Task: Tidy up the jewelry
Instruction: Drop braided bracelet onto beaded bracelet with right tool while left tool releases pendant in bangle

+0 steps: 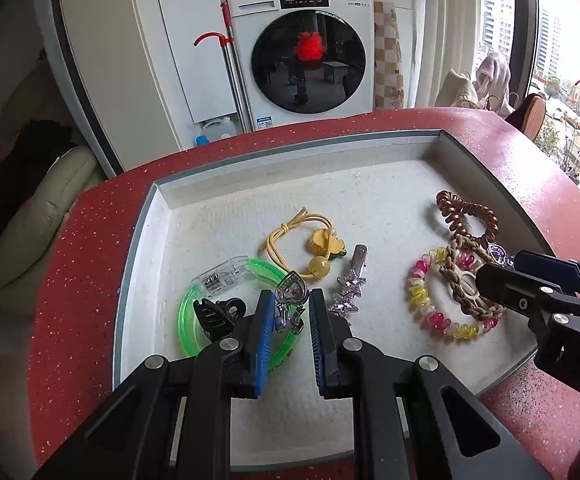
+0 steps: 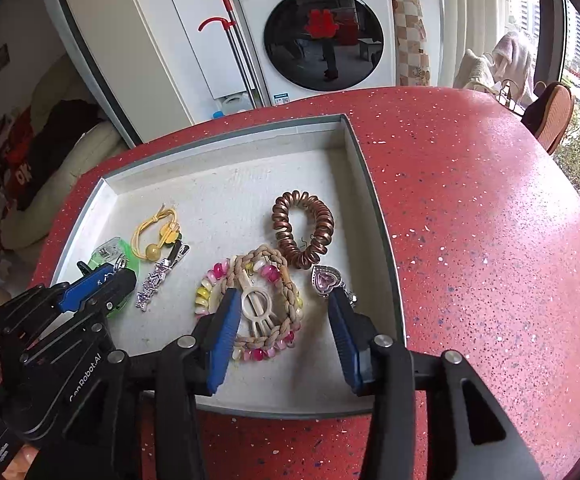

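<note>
In the tray (image 1: 469, 156), left claw (image 1: 290, 308) narrow around heart clip (image 1: 290, 292), contact unclear; could snag green bangle (image 1: 188, 312). Right claw (image 2: 286, 312) wide, empty.

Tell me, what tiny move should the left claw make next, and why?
Probably close. The left gripper stands open with the silver heart clip between its blue pads, above the green bangle in the tray, so a squeeze should catch it.
</note>
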Action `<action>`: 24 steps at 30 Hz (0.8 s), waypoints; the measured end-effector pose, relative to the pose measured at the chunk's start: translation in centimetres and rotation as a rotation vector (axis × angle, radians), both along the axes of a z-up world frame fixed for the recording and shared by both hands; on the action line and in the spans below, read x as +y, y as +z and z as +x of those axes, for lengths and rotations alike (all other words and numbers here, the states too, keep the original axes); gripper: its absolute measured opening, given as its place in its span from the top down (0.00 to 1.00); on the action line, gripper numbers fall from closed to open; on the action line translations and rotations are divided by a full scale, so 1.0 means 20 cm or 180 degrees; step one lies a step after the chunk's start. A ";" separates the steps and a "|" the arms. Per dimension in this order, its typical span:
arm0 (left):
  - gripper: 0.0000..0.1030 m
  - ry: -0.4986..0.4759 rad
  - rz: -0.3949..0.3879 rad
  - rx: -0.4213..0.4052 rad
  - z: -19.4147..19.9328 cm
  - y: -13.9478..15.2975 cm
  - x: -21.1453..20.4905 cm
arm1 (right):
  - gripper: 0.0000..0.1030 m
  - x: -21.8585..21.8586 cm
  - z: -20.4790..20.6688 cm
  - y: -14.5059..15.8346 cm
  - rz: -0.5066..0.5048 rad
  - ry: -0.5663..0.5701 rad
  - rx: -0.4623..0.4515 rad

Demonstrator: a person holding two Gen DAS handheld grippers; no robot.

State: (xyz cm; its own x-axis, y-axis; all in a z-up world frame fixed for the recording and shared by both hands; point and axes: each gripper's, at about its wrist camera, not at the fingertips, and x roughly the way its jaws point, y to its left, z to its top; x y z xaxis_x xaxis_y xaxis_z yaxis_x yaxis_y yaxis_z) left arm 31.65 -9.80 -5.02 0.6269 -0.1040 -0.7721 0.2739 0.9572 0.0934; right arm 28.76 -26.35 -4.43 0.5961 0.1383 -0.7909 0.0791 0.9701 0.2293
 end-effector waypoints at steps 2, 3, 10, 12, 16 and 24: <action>0.65 -0.0003 -0.0033 -0.0027 -0.01 0.02 0.01 | 0.48 0.00 -0.01 0.03 0.0024 0.0015 -0.0048; 0.65 0.0001 -0.0050 -0.0037 -0.01 0.03 0.01 | 0.46 0.00 -0.02 0.04 0.0027 0.0011 -0.0069; 0.65 0.0066 -0.0065 -0.0020 0.00 0.05 0.02 | 0.41 -0.02 -0.05 0.10 0.0154 -0.0043 -0.0144; 0.65 0.0080 -0.0083 -0.0023 0.00 0.05 0.03 | 0.41 -0.02 -0.06 0.11 0.0144 -0.0042 -0.0146; 0.65 0.0099 -0.0092 -0.0064 -0.01 0.08 0.04 | 0.40 -0.02 -0.06 0.11 0.0122 -0.0058 -0.0142; 0.65 0.0085 -0.0165 -0.0133 -0.05 0.14 0.06 | 0.40 -0.01 -0.08 0.13 0.0100 -0.0035 -0.0149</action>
State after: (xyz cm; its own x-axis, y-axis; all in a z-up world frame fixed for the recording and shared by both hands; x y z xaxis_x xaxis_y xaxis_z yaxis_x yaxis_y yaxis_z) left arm 30.73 -8.55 -2.29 0.6615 -0.1259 -0.7393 0.2450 0.9680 0.0544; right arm 27.22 -26.45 -1.74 0.6339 0.1560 -0.7575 0.0781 0.9615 0.2633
